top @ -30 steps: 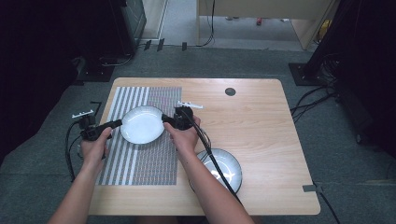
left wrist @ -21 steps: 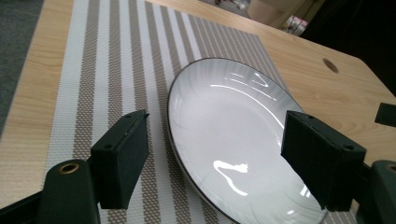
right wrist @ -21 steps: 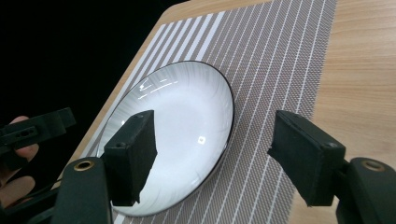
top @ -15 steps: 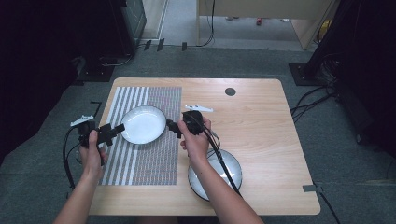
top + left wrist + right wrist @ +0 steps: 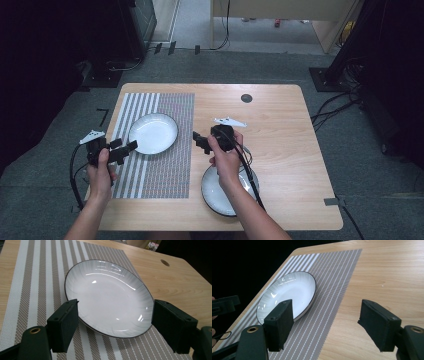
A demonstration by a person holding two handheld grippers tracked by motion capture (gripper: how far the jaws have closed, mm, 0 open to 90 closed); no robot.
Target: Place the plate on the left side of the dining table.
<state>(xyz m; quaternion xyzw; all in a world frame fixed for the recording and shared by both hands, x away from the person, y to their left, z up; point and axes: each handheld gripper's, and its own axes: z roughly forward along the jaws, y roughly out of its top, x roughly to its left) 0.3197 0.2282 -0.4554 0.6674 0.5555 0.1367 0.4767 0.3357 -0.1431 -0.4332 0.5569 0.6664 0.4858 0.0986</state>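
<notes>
Now the plate [image 5: 153, 133] lies flat on the mat [image 5: 165, 165]. Both grippers, left [image 5: 126, 148] and right [image 5: 198, 142], flank it, jaws spread and empty.

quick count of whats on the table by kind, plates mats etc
plates: 2, one white plate on the mat, a second plate on the bare wood under the right forearm
striped mat: 1
total: 3
</notes>
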